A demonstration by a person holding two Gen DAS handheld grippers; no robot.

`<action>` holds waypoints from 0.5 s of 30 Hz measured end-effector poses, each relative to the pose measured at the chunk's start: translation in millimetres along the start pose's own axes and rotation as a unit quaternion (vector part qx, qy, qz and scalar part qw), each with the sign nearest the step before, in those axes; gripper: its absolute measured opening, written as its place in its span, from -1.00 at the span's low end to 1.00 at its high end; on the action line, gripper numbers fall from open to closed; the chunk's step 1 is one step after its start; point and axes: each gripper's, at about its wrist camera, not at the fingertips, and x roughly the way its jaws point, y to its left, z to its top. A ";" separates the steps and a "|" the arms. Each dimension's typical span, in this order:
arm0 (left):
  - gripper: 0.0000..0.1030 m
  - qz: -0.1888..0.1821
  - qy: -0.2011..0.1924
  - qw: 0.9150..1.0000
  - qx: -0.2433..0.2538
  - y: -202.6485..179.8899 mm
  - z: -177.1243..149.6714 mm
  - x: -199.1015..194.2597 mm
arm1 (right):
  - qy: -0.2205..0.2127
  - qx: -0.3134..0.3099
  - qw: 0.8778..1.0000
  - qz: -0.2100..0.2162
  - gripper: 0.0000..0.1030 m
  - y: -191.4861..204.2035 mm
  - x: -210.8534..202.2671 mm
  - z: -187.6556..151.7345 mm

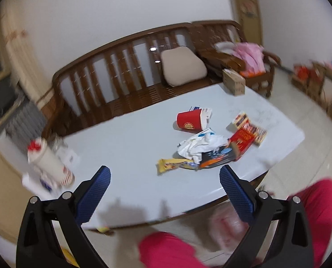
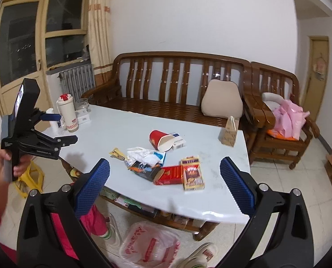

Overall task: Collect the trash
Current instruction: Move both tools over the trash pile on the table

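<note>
Trash lies on the white table (image 2: 125, 129): a tipped red paper cup (image 2: 160, 140) (image 1: 191, 121), crumpled white plastic (image 2: 145, 155) (image 1: 201, 144), a yellow wrapper (image 2: 117, 154) (image 1: 174, 165), a dark box (image 2: 144, 169) (image 1: 218, 157), a red box (image 2: 172, 175) (image 1: 241, 140) and a red-yellow pack (image 2: 191, 174) (image 1: 250, 127). My left gripper (image 1: 164, 192) is open and empty above the near table edge; it also shows at the left of the right wrist view (image 2: 61, 129). My right gripper (image 2: 164, 187) is open and empty, near the front edge.
A white plastic bag (image 2: 149, 245) lies on the floor under the table's front. A white thermos (image 2: 66, 114) and a glass mug (image 2: 83, 105) stand at the table's far left corner, a small carton (image 2: 229, 131) at the back right. A wooden bench (image 2: 166, 84) stands behind.
</note>
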 end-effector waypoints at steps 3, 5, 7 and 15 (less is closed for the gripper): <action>0.86 -0.028 0.014 0.999 0.042 4.6 1.7 15.3 | 0.014 -0.008 1.000 0.006 0.88 -9.3 16.6 14.7; 0.86 -0.033 0.021 0.998 0.057 6.6 1.4 23.1 | 0.029 -0.007 0.999 0.015 0.88 -14.4 31.9 20.6; 0.86 -0.060 0.024 0.995 0.078 8.8 1.2 31.4 | 0.046 -0.011 0.998 0.031 0.88 -16.1 48.8 25.5; 0.86 -0.101 0.052 0.976 0.184 5.1 2.1 81.4 | 0.114 -0.052 0.989 0.085 0.88 -13.3 110.9 47.4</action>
